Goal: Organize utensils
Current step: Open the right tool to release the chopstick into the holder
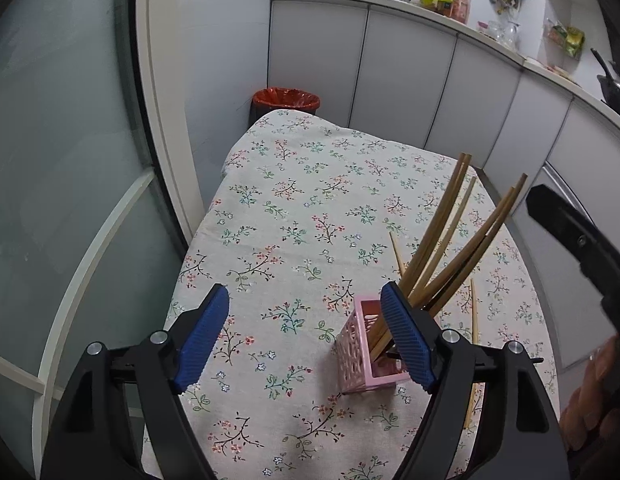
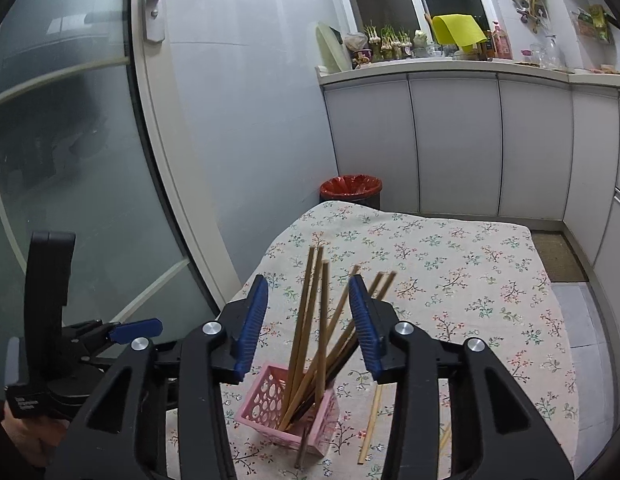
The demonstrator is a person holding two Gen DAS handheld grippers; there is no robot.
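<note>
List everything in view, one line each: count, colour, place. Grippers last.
basket: one, pink, on the table's near part.
chopsticks in basket: several, exact count unclear, brown, leaning out.
loose chopsticks: at least two, pale wood, flat on the cloth right of the basket.
tablecloth: one, floral, covers the table.
bin: one, red liner, beyond the table's far edge.
cabinets: row, white, along the wall.
yellow sheet: one, on the counter.
left gripper: blue pads, open, empty.
right gripper: blue pads, open, above the basket.

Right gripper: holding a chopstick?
No. The right gripper is open above the pink basket, nothing between its pads.
</note>
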